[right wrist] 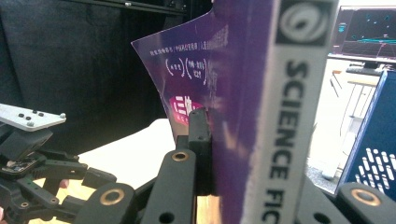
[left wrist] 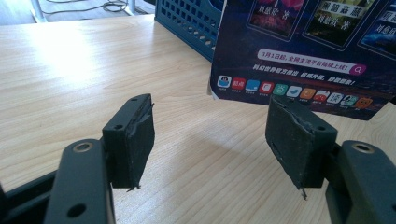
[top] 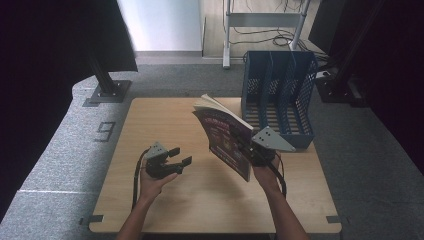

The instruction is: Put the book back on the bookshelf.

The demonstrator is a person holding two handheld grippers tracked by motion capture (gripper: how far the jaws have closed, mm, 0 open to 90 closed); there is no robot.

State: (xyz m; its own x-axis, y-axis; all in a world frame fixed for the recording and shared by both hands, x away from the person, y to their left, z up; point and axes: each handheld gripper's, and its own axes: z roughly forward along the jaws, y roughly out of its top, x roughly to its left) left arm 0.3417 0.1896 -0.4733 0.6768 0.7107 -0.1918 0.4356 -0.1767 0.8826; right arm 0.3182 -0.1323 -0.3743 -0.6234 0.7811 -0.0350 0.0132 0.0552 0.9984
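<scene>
The magazine (top: 226, 137) is held upright above the desk (top: 165, 200), clamped near its spine by the right tool (top: 256, 151), whose jaws are closed on it. It is tilted on edge, probably so it can be slid into a slot of the blue file rack (top: 280, 95) just behind. The left tool (top: 176, 157) is kept apart over the desk, jaws wide and empty, likely ready to steady the pages.
</scene>
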